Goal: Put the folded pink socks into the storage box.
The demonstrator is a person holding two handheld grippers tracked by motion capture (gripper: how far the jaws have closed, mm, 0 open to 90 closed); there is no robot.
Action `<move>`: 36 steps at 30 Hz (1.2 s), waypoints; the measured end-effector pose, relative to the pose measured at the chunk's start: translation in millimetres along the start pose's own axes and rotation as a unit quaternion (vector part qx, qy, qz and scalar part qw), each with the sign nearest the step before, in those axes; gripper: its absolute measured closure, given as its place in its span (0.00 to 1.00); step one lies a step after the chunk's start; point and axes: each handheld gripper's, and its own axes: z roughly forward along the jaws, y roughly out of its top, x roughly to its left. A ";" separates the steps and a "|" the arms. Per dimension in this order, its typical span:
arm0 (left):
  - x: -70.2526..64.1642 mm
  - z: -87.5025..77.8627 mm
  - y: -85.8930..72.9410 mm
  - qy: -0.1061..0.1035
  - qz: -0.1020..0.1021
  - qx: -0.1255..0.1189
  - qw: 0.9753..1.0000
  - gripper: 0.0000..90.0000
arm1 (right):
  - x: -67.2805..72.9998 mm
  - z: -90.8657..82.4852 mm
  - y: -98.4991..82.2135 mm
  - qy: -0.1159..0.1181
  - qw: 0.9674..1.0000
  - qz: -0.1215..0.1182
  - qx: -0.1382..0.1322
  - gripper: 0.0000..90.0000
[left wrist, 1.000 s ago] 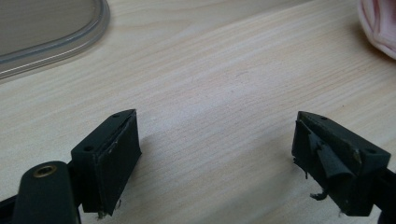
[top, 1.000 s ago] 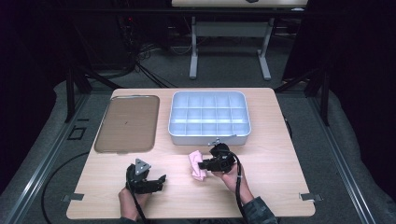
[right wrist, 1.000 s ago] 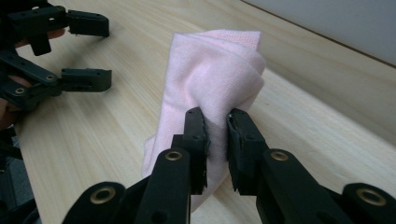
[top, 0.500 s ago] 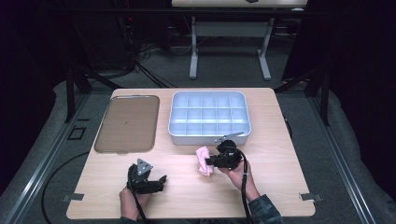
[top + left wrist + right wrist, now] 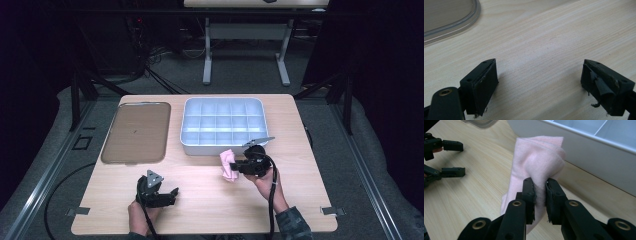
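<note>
One pink cloth [image 5: 227, 164], one divided bin [image 5: 222, 125], one flat tray [image 5: 135, 132], two grippers. Cloth pinched tight in right gripper [image 5: 235, 167], hanging off the table [image 5: 300, 200] at about 5 o'clock from centre, long axis near vertical, running 12 to 6, folded top up. Bin wall just behind at 12, close but apart. Tray well off at 10. Left gripper [image 5: 172, 194] at 7 o'clock, spread wide, holding nothing, bare wood between.

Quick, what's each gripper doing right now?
Left gripper: open, nothing between its jaws.
Right gripper: shut on the pink cloth.
</note>
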 end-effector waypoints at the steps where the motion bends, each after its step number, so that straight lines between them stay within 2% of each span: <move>1: -0.1 0.1 0.0 0.000 0.000 0.000 1.000 0.15 | -0.6 -2.0 0.4 -0.002 1.000 -0.003 -0.001 0.88; 11: -0.1 0.2 0.1 -0.001 0.000 -0.001 1.000 0.15 | -3.0 -26.7 10.3 -0.019 0.999 -0.008 -0.036 0.88; 22: -0.1 0.2 0.1 0.000 0.000 0.000 1.000 0.15 | -22.9 -50.1 28.8 -0.050 0.996 -0.005 -0.073 0.88; 26: -0.2 0.1 0.1 0.000 0.000 0.000 1.000 0.15 | -31.9 -55.0 37.0 -0.069 0.994 -0.003 -0.089 0.88; 34: -0.3 0.1 0.1 0.000 0.000 0.000 1.000 0.15 | -49.5 -54.9 46.2 -0.108 0.989 -0.003 -0.096 0.88; 36: -0.3 0.1 0.1 0.000 0.000 0.000 1.000 0.15 | -53.6 -53.2 47.7 -0.123 0.987 -0.003 -0.099 0.88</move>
